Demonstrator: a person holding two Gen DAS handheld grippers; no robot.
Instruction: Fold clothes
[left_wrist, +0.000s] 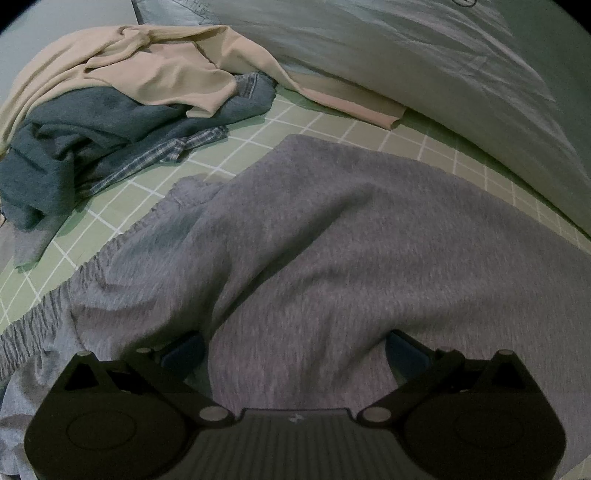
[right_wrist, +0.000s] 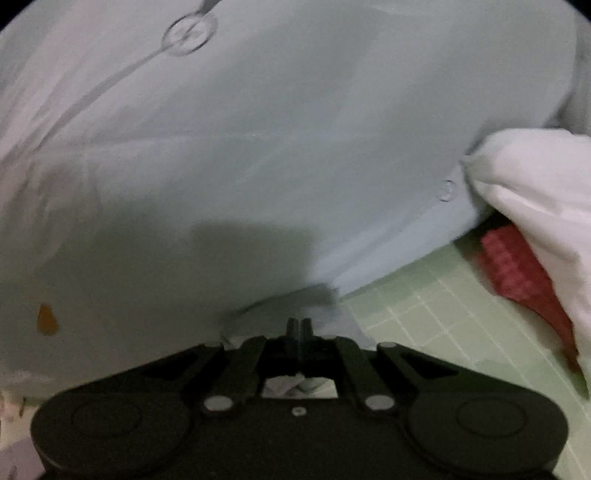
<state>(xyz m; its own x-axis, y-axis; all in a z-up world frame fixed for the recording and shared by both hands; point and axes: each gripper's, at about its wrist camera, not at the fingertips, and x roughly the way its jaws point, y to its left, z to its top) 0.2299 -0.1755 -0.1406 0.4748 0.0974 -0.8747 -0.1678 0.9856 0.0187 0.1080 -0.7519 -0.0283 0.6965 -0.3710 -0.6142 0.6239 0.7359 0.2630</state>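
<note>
- Left gripper (left_wrist: 295, 345) jaws stand wide apart, grey shorts (left_wrist: 332, 236) bunched between them on the green checked bed (left_wrist: 332, 125).
- Right gripper (right_wrist: 299, 325) jaws pressed together, pinching grey fabric (right_wrist: 295, 301) beside the quilt (right_wrist: 258, 147).
- Clothes pile (left_wrist: 110, 110) lies beyond.

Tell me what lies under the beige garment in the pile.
Under the beige garment, a dark teal garment and a plaid piece stick out, resting on the green checked sheet. Anything deeper in the pile is covered.

Heather-grey knit garment (left_wrist: 332, 240) up front — pale green bed sheet (left_wrist: 314, 122) with a white grid beneath. Behind: beige cloth (left_wrist: 155, 70), dark teal fleece (left_wrist: 74, 136), blue-white plaid fabric (left_wrist: 155, 155) — and a pale blue-grey quilt (left_wrist: 424, 48).
</note>
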